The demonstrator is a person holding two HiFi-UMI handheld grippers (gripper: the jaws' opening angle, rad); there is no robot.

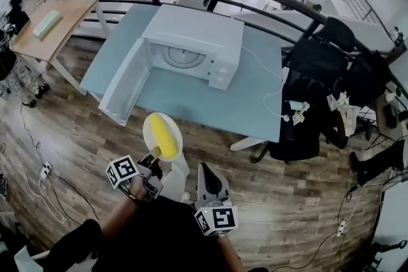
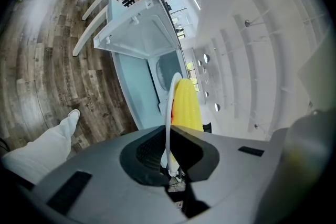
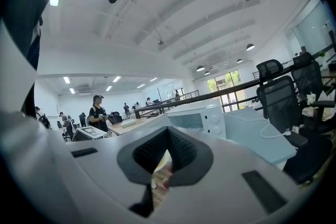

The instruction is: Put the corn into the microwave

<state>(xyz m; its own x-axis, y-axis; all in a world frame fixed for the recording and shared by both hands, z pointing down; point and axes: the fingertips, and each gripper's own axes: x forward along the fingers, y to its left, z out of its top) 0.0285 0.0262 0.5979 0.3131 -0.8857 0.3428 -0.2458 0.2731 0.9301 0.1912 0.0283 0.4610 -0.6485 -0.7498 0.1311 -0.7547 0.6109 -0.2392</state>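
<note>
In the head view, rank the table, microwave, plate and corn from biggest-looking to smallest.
1. table
2. microwave
3. plate
4. corn
The plate and corn are nearer the camera, so they look bigger than they would on the table, but the order stays clear.

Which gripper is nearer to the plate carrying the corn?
Left. The left gripper clamps the plate by its rim in its jaws, with the corn lying on it. The right gripper is apart from it, off to the right and nearer the person, jaws empty.
</note>
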